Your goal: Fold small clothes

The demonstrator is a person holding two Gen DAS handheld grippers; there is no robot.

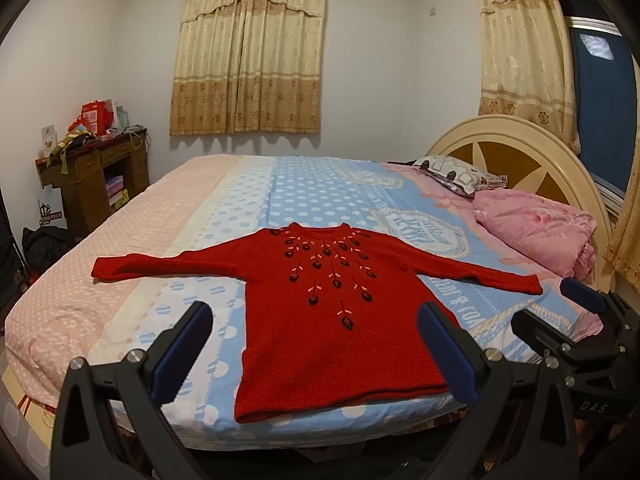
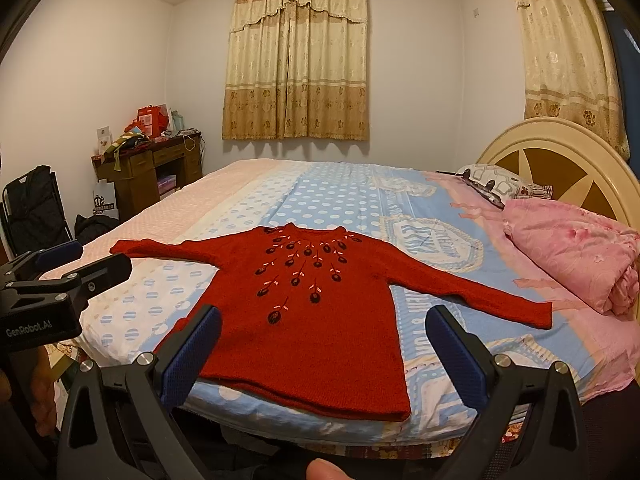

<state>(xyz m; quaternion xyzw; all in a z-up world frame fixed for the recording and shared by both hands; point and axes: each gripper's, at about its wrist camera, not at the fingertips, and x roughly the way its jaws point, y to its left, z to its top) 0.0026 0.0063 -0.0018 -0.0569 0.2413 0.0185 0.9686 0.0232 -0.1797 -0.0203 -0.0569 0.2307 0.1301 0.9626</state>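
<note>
Sweater [image 1: 328, 320]: lying flat on the bed [image 1: 320, 184], ahead of both tongs, sleeves stretching left-right.
Left tongs [image 1: 316, 344]: hovering spread, empty, nearer the left sleeve.
Right tongs [image 2: 324, 348]: hovering spread, empty, nearer the right sleeve.

We see bed [image 1: 320, 184] in blue polka-dot sheet. Pink folded quilt [image 1: 536, 232] at head edge, patterned pillow [image 1: 456, 174] just behind it. Cream headboard [image 1: 512, 140] beyond. Cluttered wooden desk [image 1: 92, 176] past bed's far left corner. Beige curtains [image 1: 248, 48] on back wall.
</note>
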